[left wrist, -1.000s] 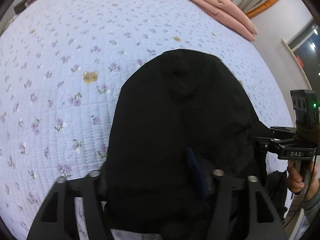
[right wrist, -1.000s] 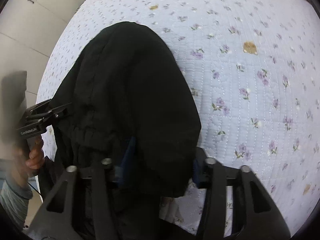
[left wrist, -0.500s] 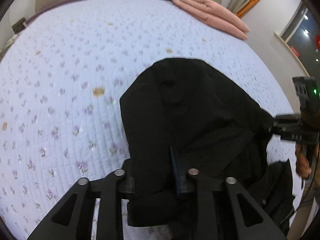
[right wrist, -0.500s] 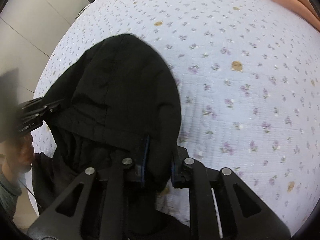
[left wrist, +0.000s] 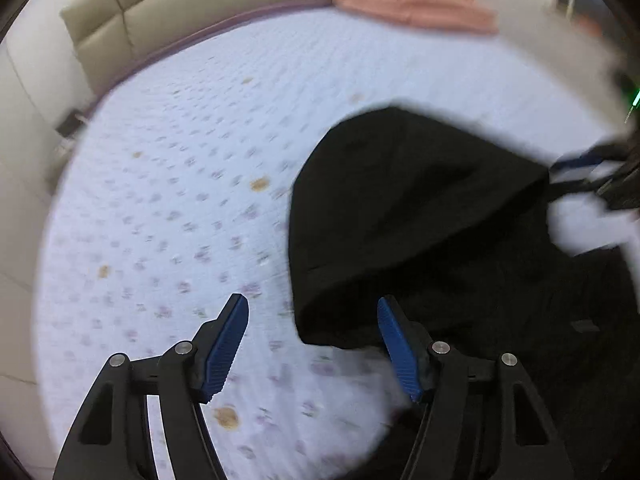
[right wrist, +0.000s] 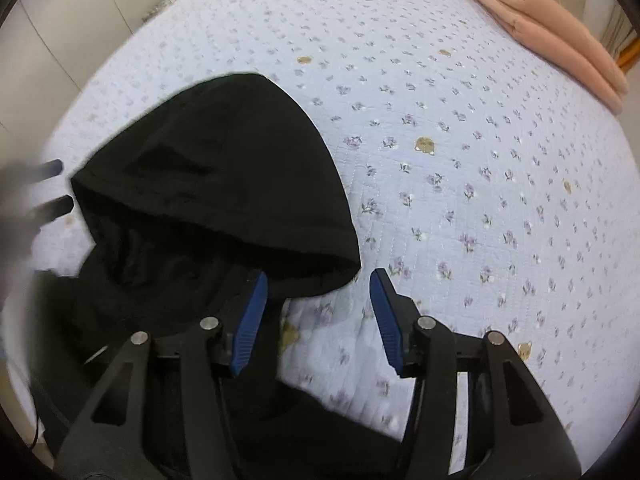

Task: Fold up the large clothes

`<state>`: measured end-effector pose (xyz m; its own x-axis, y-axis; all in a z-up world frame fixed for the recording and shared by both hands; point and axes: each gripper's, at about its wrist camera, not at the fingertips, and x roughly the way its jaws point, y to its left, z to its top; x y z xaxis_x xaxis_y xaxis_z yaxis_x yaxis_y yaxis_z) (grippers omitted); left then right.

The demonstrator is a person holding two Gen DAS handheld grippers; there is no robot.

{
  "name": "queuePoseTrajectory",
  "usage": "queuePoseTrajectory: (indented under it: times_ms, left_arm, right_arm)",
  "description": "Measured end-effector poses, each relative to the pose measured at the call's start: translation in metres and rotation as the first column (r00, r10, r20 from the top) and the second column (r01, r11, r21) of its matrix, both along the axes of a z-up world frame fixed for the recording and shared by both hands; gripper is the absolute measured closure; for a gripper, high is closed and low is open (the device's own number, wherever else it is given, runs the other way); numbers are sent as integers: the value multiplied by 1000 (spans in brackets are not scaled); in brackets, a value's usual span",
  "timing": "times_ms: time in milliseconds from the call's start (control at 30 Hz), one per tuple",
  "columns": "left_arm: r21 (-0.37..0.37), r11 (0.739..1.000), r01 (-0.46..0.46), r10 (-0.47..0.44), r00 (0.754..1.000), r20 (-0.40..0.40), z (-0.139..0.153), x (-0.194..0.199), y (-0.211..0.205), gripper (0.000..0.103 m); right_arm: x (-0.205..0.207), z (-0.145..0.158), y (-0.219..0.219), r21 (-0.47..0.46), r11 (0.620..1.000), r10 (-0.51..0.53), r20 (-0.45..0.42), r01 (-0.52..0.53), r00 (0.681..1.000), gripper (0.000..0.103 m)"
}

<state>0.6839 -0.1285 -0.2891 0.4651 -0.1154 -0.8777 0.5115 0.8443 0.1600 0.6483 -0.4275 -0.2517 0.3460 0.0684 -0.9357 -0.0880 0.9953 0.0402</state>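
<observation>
A black hooded garment (left wrist: 420,216) lies on the flowered bed quilt (left wrist: 180,200), hood spread flat, body trailing toward the near edge. My left gripper (left wrist: 312,316) is open and empty, just left of the hood's lower edge. In the right wrist view the garment (right wrist: 216,184) lies left of centre. My right gripper (right wrist: 318,292) is open and empty, its left finger over the garment's edge. The other gripper shows blurred at the far right of the left view (left wrist: 616,184).
A folded pink blanket (right wrist: 552,28) lies at the far end of the bed, also in the left wrist view (left wrist: 408,4). A beige padded headboard (left wrist: 168,4) stands beyond the quilt. White cupboard doors (right wrist: 52,40) stand to the left.
Both grippers have let go of the black garment and opened. They have drawn back and apart, and the hood now lies on the quilt.
</observation>
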Motion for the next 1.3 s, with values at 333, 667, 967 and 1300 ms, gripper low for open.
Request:
queuePoseTrajectory:
  times_ms: [333,667,967,1300]
  left_arm:
    - [-364,894,-261,262,964,-48,29,30,47,81]
    - [-207,931,-302,250,937,-242,-55,38,47,63]
    - [-211,960,-186,154,975,-160,-9,8,69,34]
    - [-284,959,15,-3,999,43,80,8,31,31]
  right_arm:
    - [5,20,-23,44,993,-115,86,112,990,99]
    - [10,-50,-29,20,993,-118,-69,120,991,91]
    - [-16,-6,-48,56,995,-78,-40,80,996,53]
    - [11,77,3,182,983,-21,139,-5,990,52]
